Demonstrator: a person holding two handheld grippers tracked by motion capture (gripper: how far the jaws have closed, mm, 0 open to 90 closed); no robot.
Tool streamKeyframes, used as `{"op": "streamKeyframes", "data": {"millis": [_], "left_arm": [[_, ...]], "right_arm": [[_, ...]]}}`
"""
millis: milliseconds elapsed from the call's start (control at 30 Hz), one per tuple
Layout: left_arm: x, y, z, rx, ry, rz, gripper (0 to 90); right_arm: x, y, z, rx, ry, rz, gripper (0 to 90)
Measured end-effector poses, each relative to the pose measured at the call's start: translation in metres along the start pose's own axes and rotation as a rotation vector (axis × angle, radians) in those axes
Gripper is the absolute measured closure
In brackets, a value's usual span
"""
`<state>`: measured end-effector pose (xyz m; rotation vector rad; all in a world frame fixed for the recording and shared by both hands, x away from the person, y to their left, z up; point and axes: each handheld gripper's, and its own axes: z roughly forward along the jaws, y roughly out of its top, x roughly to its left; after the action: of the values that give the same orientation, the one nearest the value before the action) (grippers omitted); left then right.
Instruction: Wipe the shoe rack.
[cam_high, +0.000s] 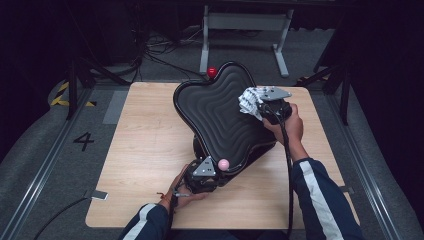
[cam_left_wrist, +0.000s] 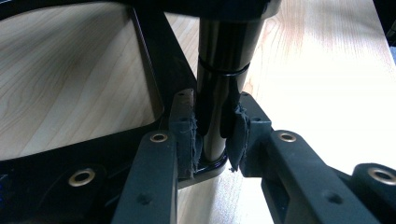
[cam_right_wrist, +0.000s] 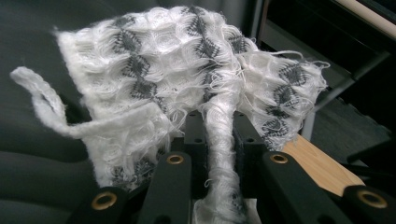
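Observation:
A black ribbed seat pad (cam_high: 220, 117) with a wavy outline stands tilted on the wooden table (cam_high: 145, 150). My left gripper (cam_high: 202, 175) is under its near edge, shut on the seat's glossy black column (cam_left_wrist: 219, 84), with the pads (cam_left_wrist: 187, 140) pressed to either side of it. My right gripper (cam_high: 260, 107) is at the pad's right edge, shut on a white knitted cloth with grey diamonds (cam_right_wrist: 187, 70). The cloth (cam_high: 250, 101) lies against the ribbed surface (cam_right_wrist: 32, 37).
A pink knob (cam_high: 223, 164) sits by the left gripper and a red knob (cam_high: 212, 72) at the seat's far edge. A black frame (cam_left_wrist: 149, 70) joins the column. A grey metal stand (cam_high: 245, 30) and cables lie on the floor beyond the table.

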<state>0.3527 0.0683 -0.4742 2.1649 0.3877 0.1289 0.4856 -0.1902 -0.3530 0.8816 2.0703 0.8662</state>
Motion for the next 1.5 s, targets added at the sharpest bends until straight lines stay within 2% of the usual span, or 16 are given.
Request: {"op": "streamKeyframes", "data": {"millis": [167,300,333,467,500,633,667,800,867,1033,1167,1200,1233,1333,1433,1500], "left_arm": [[0.0,0.0,0.0,0.002,0.0,0.005,73.0],[0.0,0.001,0.0,-0.001,-0.001,0.004,73.0],[0.0,0.002,0.0,0.01,0.0,0.013,73.0],[0.001,0.001,0.001,0.001,-0.003,0.017,73.0],[0.001,0.001,0.001,0.001,-0.003,0.017,73.0],[0.0,0.002,0.0,0.018,0.001,0.015,73.0],[0.0,0.002,0.0,0.018,0.001,0.015,73.0],[0.0,0.002,0.0,0.022,0.007,0.014,72.9],[0.0,0.002,0.001,0.017,0.005,0.016,73.0],[0.0,0.002,0.0,0.018,0.004,0.015,73.2],[0.0,0.003,-0.001,0.039,0.011,0.029,73.2],[0.001,0.003,-0.001,0.028,0.01,0.024,73.2],[0.001,0.003,-0.001,0.032,0.008,0.02,73.2],[0.002,0.002,-0.001,0.024,0.011,0.023,73.2],[0.001,0.003,-0.002,0.03,0.013,0.021,73.3],[0.0,0.003,-0.002,0.033,0.016,0.023,73.3]], "right_arm": [[0.024,0.009,-0.004,-0.042,0.022,-0.063,79.3],[0.041,0.018,-0.008,-0.07,0.064,-0.106,78.8],[0.046,0.02,-0.009,-0.085,0.097,-0.107,78.5],[0.068,0.027,-0.013,-0.126,0.143,-0.143,78.7],[0.068,0.027,-0.013,-0.126,0.143,-0.143,78.7],[0.091,0.036,-0.019,-0.159,0.219,-0.183,78.4],[0.091,0.036,-0.019,-0.159,0.219,-0.183,78.4],[0.113,0.043,-0.025,-0.175,0.263,-0.237,78.4],[0.118,0.045,-0.025,-0.182,0.257,-0.256,78.4],[0.115,0.049,-0.022,-0.184,0.269,-0.239,78.1],[0.105,0.048,-0.017,-0.18,0.233,-0.236,78.1],[0.102,0.047,-0.016,-0.167,0.203,-0.246,78.1],[0.096,0.046,-0.014,-0.168,0.196,-0.24,78.2],[0.081,0.044,-0.008,-0.145,0.171,-0.21,78.2],[0.057,0.042,-0.001,-0.112,0.15,-0.144,78.1],[0.041,0.04,0.004,-0.093,0.155,-0.075,78.0]]}}
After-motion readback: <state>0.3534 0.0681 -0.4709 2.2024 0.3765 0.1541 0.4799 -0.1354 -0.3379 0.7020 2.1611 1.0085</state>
